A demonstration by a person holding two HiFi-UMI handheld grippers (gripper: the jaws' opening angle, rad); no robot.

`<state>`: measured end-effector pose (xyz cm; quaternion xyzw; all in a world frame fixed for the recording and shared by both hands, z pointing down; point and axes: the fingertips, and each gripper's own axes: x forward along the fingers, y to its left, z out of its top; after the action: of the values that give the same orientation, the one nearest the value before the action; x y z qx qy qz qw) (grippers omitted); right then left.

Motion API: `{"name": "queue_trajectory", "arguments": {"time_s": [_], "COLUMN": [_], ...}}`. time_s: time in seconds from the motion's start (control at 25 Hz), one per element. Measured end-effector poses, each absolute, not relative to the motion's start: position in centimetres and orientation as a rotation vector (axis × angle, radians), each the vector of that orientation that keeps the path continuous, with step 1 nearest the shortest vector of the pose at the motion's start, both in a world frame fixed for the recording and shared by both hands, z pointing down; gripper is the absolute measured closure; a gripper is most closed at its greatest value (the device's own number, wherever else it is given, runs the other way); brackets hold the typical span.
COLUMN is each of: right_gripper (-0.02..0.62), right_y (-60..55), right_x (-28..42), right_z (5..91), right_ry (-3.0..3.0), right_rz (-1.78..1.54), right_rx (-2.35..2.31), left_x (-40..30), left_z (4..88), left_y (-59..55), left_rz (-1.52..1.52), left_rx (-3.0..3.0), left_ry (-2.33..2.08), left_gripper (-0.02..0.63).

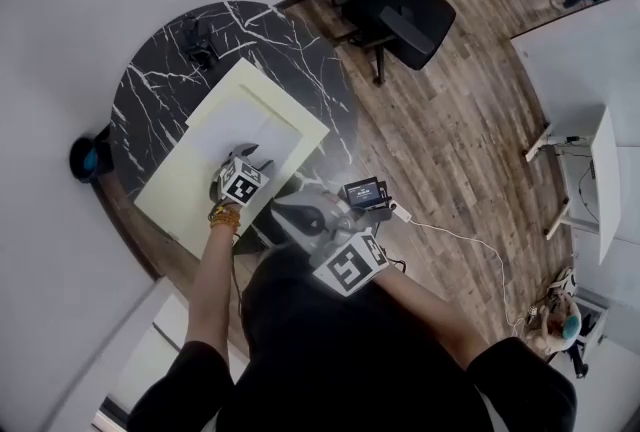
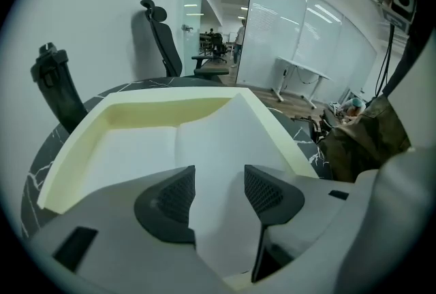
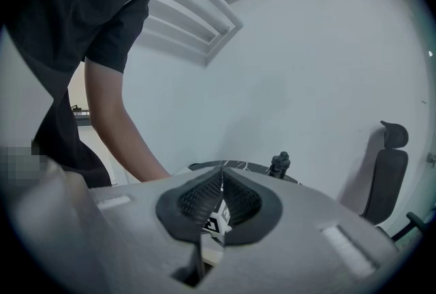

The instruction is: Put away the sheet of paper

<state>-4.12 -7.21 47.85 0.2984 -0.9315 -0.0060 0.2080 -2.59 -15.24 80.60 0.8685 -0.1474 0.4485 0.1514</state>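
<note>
A white sheet of paper (image 1: 243, 127) lies inside a shallow pale-yellow tray (image 1: 168, 192) on the round black marble table (image 1: 150, 90). My left gripper (image 1: 244, 150) is low over the sheet's near part, jaws open. In the left gripper view the paper (image 2: 218, 139) runs under and between the two black pads (image 2: 167, 201), one side curving up against the tray's rim (image 2: 68, 153). My right gripper (image 1: 282, 212) hangs off the table's edge near the person's body. Its jaws (image 3: 222, 180) are shut with nothing in them.
A black upright object (image 1: 200, 45) stands at the table's far side. A black office chair (image 1: 400, 0) is on the wood floor beyond. A small screen device (image 1: 365, 192) with a white cable lies by the table. A blue item (image 1: 90, 158) sits at the left wall.
</note>
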Motion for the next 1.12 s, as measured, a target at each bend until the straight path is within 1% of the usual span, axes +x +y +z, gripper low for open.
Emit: {"name": "queue_trajectory", "arguments": {"time_s": [0.24,0.44,0.64,0.72,0.92,1.0,1.12], "right_gripper": [0.591,0.591,0.591,0.591,0.591,0.591,0.591], "right_y": [-7.8,-8.6,-9.1,-9.2,-9.2,-9.2,-9.2], "right_x": [-2.8,-1.5,-1.2,-1.5,-1.6,-1.8,-2.2], "right_z": [48.2,48.6,48.6,48.5,48.5,48.5,48.4], "right_ry": [-2.578,-2.565,-2.567,-2.573,-2.577,-2.580,-2.583], "right_rz": [0.007,0.028,0.039,0.035,0.040,0.040,0.037], "right_rx": [0.867,0.896,0.909,0.909,0.906,0.901,0.892], "left_x": [-1.6,-0.3,1.0,-0.2,-6.1,-7.5,-7.9], "left_z": [83.2,83.3,82.7,82.1,80.0,80.2,81.5], "left_y": [-15.9,-17.3,-16.2,-16.7,-18.4,-18.1,-17.6], "left_rz": [1.459,1.470,1.488,1.450,1.176,1.149,1.189], "left_rx": [2.496,2.530,2.589,2.583,2.440,2.395,2.378], "left_ry": [-0.297,-0.263,-0.181,-0.293,-0.723,-0.752,-0.706], "left_gripper": [0.365,0.365,0.365,0.365,0.365,0.365,0.365]}}
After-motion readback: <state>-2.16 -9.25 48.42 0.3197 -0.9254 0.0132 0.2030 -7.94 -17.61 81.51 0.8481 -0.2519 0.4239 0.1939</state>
